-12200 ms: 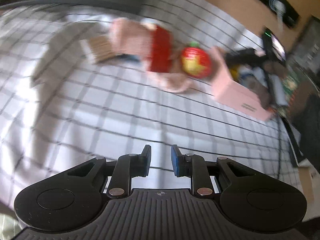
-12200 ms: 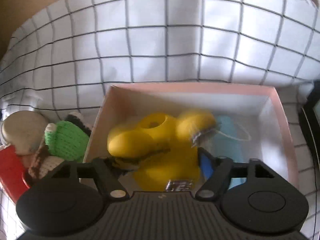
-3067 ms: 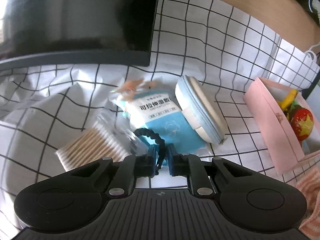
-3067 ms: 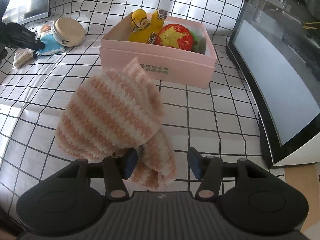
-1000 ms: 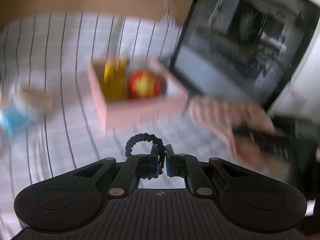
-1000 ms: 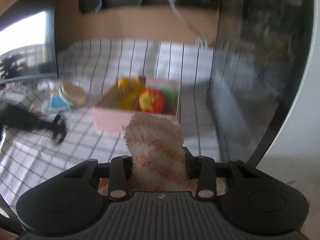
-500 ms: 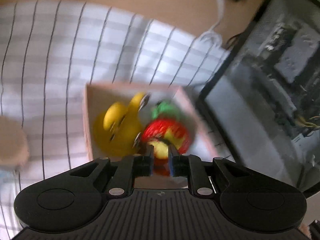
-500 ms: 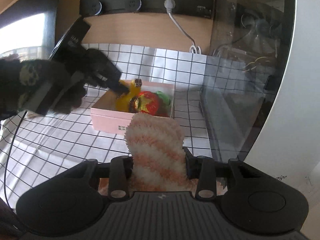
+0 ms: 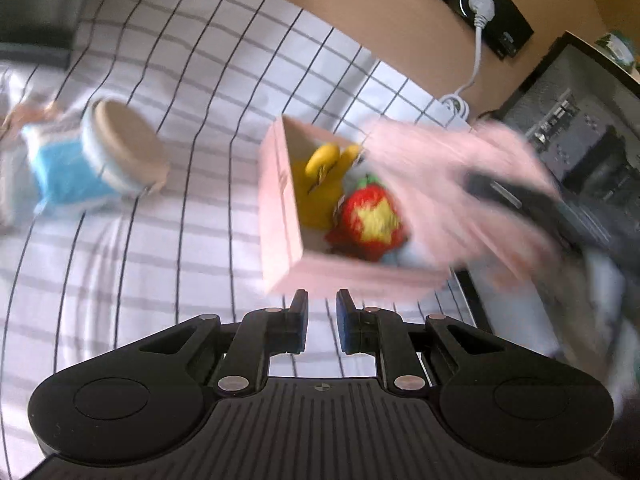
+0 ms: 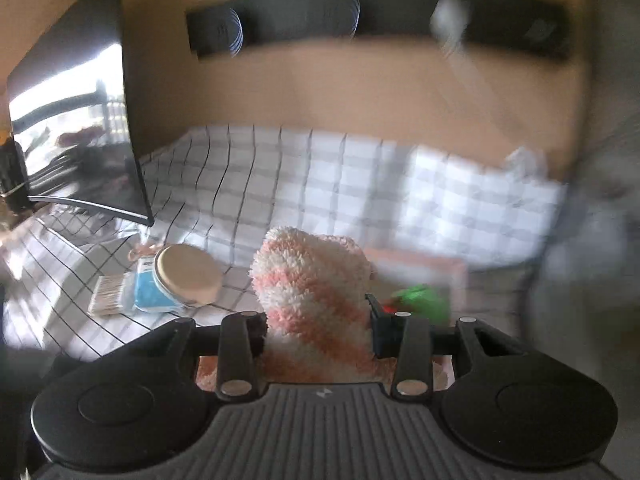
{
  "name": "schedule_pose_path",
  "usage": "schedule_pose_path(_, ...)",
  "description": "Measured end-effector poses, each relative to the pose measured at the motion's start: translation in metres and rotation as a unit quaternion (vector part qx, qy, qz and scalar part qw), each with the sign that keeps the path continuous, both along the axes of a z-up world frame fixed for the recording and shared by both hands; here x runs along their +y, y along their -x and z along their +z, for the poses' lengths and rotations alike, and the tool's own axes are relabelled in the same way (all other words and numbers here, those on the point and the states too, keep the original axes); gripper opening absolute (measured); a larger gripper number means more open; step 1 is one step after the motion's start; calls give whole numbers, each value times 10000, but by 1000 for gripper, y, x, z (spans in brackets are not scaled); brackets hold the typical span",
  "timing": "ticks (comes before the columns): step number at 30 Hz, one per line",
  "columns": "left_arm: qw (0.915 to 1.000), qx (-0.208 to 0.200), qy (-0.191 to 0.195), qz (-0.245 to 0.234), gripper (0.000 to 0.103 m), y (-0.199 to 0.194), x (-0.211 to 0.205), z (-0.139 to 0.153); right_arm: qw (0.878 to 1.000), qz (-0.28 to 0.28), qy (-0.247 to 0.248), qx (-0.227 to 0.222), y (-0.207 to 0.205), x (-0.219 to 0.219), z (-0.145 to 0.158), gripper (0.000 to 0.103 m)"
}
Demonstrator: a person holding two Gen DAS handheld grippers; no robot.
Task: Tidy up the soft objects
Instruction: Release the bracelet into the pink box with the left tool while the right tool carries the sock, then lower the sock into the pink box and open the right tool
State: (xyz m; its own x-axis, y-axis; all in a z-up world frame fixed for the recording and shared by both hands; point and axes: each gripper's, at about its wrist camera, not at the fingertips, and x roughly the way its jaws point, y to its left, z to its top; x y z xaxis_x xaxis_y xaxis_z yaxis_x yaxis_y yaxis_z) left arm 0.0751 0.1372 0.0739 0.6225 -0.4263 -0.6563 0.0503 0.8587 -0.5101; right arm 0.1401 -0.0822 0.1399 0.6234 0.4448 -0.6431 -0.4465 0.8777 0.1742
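The right gripper (image 10: 316, 330) is clamped on the pink-and-white striped fuzzy cloth (image 10: 316, 292), which bulges up between its fingers at lower centre of the right wrist view; in the left wrist view the same cloth (image 9: 452, 184) is a blurred pink mass over the right side of the pink box (image 9: 280, 216) at centre frame; the left gripper (image 9: 322, 314) sits at the bottom with its fingers a little apart and nothing between them. The likely trouble is the cloth's bulk; let go too near the rim, part of it may drape over the wall or slide out onto the checked tablecloth (image 9: 180, 240); the box already holds a yellow plush (image 9: 324, 184) and a red strawberry plush (image 9: 368, 224), so the cloth may sit proud and tumble off; a trailing fold could also drag the light box. As for writing, a faint mark on the box's left wall and the blue packet (image 9: 60, 176) at left are too blurred to read.
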Motion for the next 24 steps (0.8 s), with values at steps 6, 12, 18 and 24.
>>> schedule_pose_path(6,9997,56,162,-172,16,43,14,-17,9984,-232,389,332,-60,43,-75,39)
schedule_pose_path(12,9986,211,335,-357,16,59,30,-43,9951,-24,988,-51,-27,56,-78,64)
schedule_pose_path(18,9994,133,291,-151,16,56,29,-41,9913,127,1189,-543,10,42,-44,70)
schedule_pose_path(24,9997,-24,210,86,16,55,29,-19,9996,-160,198,-143,-25,36,-23,27)
